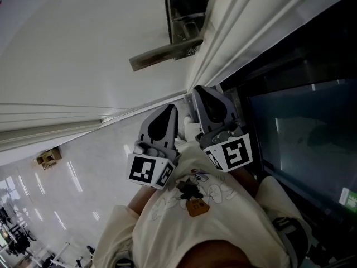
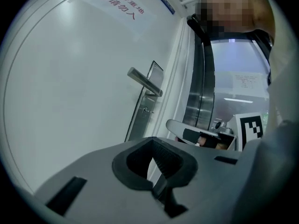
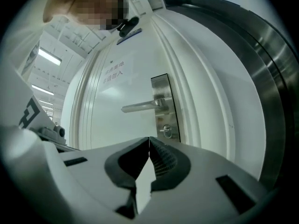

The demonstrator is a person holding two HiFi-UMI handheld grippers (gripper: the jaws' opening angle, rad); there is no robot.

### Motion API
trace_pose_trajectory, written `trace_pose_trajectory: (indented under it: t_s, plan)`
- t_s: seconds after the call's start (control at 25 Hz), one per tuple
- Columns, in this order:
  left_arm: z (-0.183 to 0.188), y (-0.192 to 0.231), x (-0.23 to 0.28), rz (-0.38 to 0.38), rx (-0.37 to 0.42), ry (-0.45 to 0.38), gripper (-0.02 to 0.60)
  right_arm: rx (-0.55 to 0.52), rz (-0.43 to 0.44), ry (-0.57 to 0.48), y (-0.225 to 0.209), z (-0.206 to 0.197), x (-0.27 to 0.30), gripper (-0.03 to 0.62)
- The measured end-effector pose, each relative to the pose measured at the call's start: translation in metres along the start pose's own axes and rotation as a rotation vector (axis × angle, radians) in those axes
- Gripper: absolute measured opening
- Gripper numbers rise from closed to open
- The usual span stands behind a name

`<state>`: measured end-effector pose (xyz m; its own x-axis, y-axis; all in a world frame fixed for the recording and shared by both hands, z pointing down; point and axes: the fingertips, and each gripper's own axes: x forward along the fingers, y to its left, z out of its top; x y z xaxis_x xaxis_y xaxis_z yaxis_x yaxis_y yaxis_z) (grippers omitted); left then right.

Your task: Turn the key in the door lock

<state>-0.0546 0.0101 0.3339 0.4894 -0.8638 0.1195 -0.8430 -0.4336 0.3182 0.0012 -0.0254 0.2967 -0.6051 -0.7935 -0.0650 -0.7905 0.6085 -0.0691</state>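
The white door (image 3: 117,125) carries a steel lock plate (image 3: 164,106) with a lever handle (image 3: 140,107). Below the handle a key (image 3: 165,131) sits in the lock, its ring hanging down. My right gripper (image 3: 149,139) is shut and empty, pointing at the plate from a short way off, its tips just under the key in its own view. My left gripper (image 2: 152,142) is also shut on nothing, further left and apart from the door. In the left gripper view the handle (image 2: 145,81) and key (image 2: 146,109) show ahead. In the head view both grippers (image 1: 170,110) (image 1: 201,91) sit side by side below the handle (image 1: 166,52).
White door-frame mouldings (image 1: 223,32) run to the right of the lock. Beyond them stands a dark steel and glass panel (image 1: 301,127). A paper sign with red print (image 2: 119,3) is stuck high on the door. Glossy floor (image 1: 67,177) lies to the left.
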Motion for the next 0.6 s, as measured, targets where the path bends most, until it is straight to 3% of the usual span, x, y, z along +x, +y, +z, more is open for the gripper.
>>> trace_pose_trajectory:
  t_s: [0.24, 0.36, 0.48, 0.6]
  plan:
    - [0.01, 0.009, 0.027, 0.045, -0.007, -0.012, 0.006, 0.008, 0.039, -0.012, -0.02, 0.01, 0.025, 0.009]
    - [0.013, 0.013, 0.034, 0.043, -0.006, -0.003, 0.006, -0.033, 0.004, -0.047, -0.024, 0.021, 0.033, 0.02]
    - [0.013, 0.013, 0.035, 0.032, 0.011, 0.014, 0.006, -0.063, -0.043, -0.039, -0.029, 0.022, 0.042, 0.127]
    - [0.012, 0.016, 0.035, 0.025, 0.014, 0.02, 0.006, -0.129, -0.093, -0.027, -0.031, 0.022, 0.047, 0.141]
